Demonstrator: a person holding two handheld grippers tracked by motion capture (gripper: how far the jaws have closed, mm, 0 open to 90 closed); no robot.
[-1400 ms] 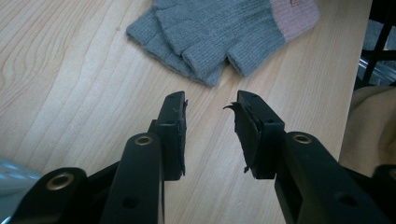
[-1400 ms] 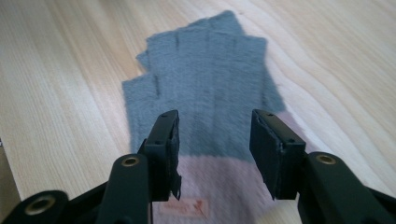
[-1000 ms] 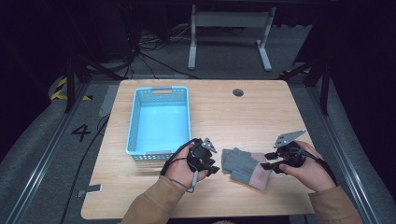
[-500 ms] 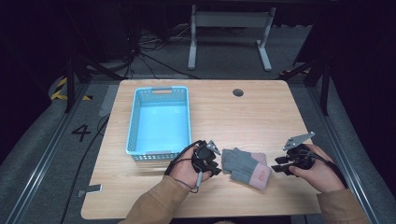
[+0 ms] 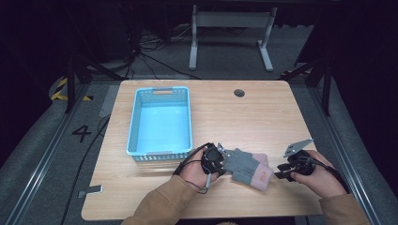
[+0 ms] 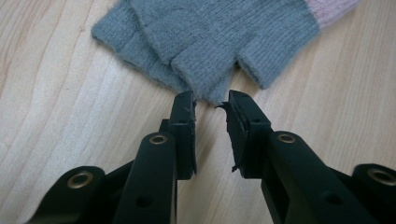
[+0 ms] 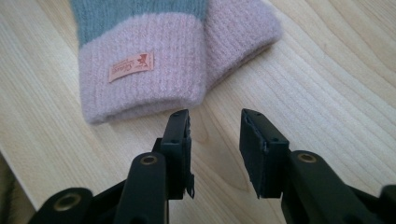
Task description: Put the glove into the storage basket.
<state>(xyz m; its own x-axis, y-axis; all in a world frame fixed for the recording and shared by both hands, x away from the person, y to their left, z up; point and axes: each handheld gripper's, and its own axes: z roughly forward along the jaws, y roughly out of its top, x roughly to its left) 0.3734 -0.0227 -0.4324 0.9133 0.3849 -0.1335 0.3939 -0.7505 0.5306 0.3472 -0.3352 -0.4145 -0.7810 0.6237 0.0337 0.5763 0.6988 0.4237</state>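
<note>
A pair of grey knitted gloves (image 5: 246,166) with pink cuffs lies stacked flat on the wooden table near its front edge. My left gripper (image 5: 224,158) lies low at the gloves' finger end. Its jaws have just been closing and stand a narrow gap apart, with a grey glove finger (image 6: 205,74) just at the tips of the left gripper (image 6: 211,105), not pinched. My right gripper (image 5: 280,171) lies at the cuff end, its jaws also just closing. The pink cuff (image 7: 154,88) with its small label lies just beyond the right gripper (image 7: 215,119), nothing between the pads.
A light blue plastic basket (image 5: 133,122) stands empty on the left half of the table (image 5: 244,117), just behind my left hand. A round cable hole (image 5: 239,93) sits near the far edge. Dark floor, cables and a table frame lie beyond.
Both hands have sunk towards the tabletop and closed in on the gloves, the right one shifting towards the near edge. Both pairs of jaws have narrowed.
</note>
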